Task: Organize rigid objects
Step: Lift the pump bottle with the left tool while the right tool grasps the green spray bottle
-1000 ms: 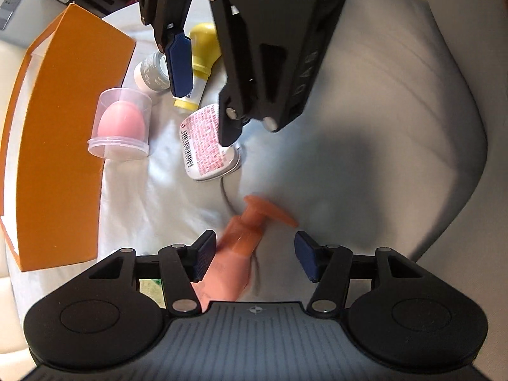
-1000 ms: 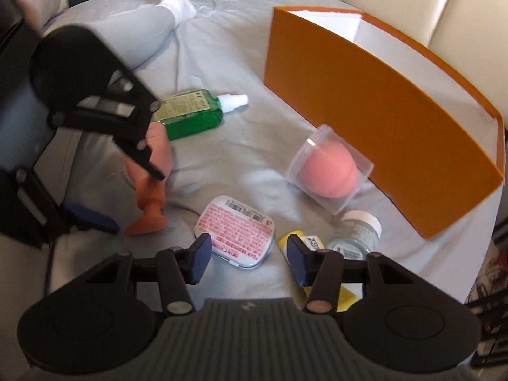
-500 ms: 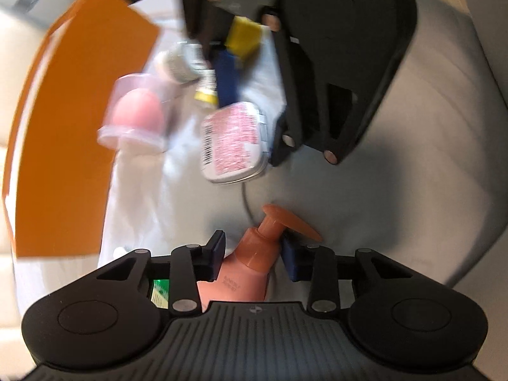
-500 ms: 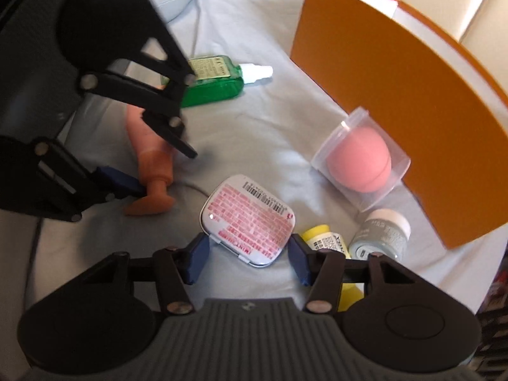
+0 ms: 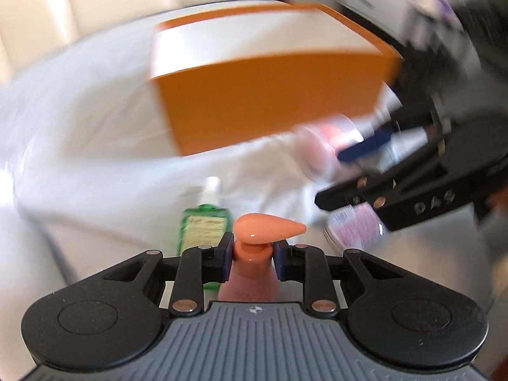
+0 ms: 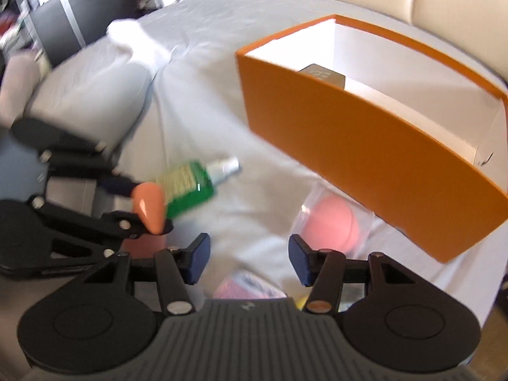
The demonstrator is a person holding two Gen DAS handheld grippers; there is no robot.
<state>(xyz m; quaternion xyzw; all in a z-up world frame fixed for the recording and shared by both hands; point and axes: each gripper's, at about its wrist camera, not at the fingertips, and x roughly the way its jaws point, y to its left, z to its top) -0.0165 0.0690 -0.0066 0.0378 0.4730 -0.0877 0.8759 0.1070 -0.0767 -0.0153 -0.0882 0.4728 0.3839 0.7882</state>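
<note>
The left gripper [image 5: 252, 255] squeezed the neck of the peach pump bottle [image 5: 254, 247] tight between its jaws, while the right gripper [image 6: 249, 258] stood wide with nothing in it, the orange box [image 6: 374, 146] ahead.

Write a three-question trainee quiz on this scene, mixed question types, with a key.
1. True or false: the left tongs are shut on the neck of the peach pump bottle.
2. Multiple choice: the right tongs are A) open and holding nothing, B) shut on a tin, C) shut on a jar.
3. Fill in: the green bottle lies outside the ____ box.

Key: 1 true; 2 A; 3 orange.
</note>
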